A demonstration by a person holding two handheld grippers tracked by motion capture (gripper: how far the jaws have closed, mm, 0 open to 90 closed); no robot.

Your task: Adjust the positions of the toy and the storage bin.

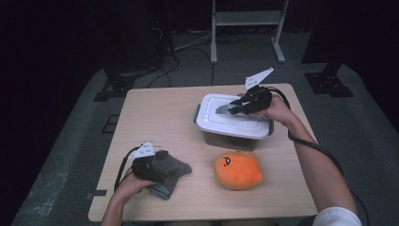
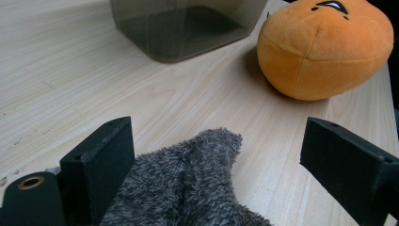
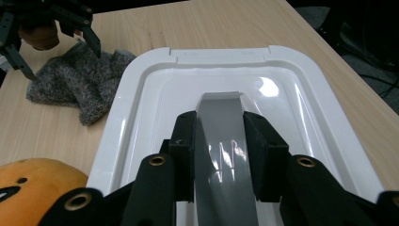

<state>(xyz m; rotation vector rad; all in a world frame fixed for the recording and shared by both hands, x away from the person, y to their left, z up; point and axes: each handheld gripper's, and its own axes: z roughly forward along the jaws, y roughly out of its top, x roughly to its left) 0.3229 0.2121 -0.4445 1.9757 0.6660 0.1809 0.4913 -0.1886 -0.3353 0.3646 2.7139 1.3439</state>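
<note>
A dark see-through box (image 1: 226, 140) stands at the back right of the table, with its white lid (image 1: 235, 123) lying a little askew over it. My right gripper (image 1: 231, 108) is shut on the lid's grey handle (image 3: 220, 120), one black jaw on each side of it. A grey fuzzy cloth (image 1: 173, 172) lies at the front left. My left gripper (image 1: 162, 165) stands open over that cloth (image 2: 188, 188), its jaws wide apart and not pressing on it. An orange plush toy (image 1: 237, 170) sits in front of the box.
The wooden table (image 1: 155, 117) has bare room at its back left and along the front edge. Stand legs and cables sit on the dark floor behind it. In the right gripper view the plush toy (image 3: 33, 179) shows at the lower left.
</note>
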